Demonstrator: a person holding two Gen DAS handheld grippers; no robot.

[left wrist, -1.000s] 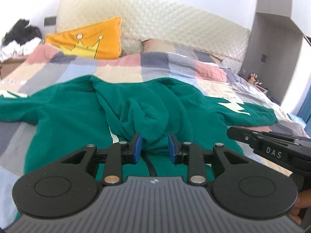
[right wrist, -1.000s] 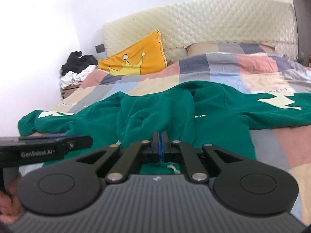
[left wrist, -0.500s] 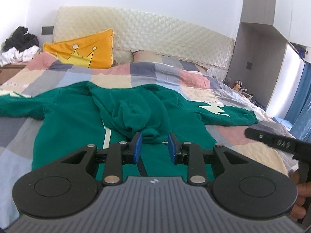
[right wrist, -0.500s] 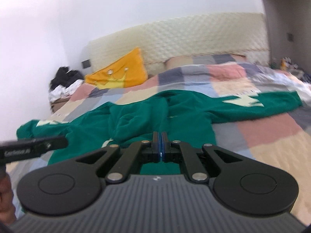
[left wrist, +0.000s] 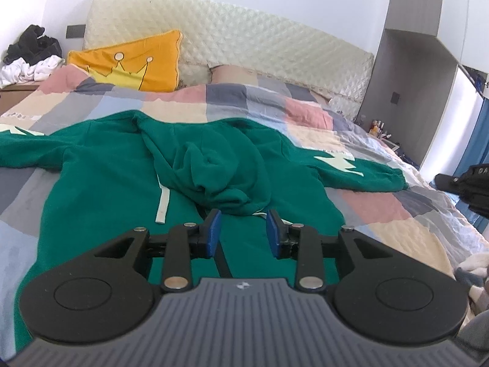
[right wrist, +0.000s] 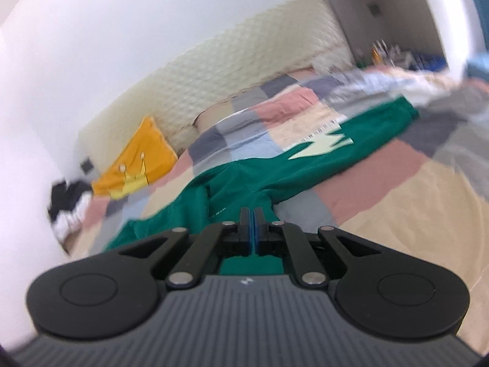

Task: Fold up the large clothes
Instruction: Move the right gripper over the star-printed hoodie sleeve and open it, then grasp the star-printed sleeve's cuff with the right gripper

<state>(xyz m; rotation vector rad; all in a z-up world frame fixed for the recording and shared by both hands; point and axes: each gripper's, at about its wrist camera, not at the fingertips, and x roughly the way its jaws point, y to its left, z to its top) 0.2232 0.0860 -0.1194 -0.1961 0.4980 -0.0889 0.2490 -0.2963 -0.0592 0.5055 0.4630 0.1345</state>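
A large green hoodie (left wrist: 107, 183) lies spread front-up on the bed, its hood (left wrist: 214, 168) bunched over the chest and a white drawstring (left wrist: 162, 208) beside it. The right sleeve (left wrist: 351, 171), with a pale star mark, stretches out to the right. My left gripper (left wrist: 243, 229) hovers over the hoodie's lower front just short of the hood; its jaws are opening and nothing is between them. My right gripper (right wrist: 252, 214) is shut with its pads together and nothing visibly pinched. It is tilted above the hoodie (right wrist: 244, 180), near where the right sleeve (right wrist: 321, 146) joins the body.
A patchwork bedcover (left wrist: 244, 101) lies under the hoodie. At the back are an orange crown pillow (left wrist: 131, 61) and a quilted headboard (left wrist: 244, 39). A clothes pile (left wrist: 27, 58) sits at the far left. A grey cabinet (left wrist: 406, 76) and small bottles (left wrist: 379, 128) stand to the right.
The right gripper has swung to the right and rolled, so its view is now tilted and blurred. The left gripper has shifted a little and its jaws stand slightly wider.
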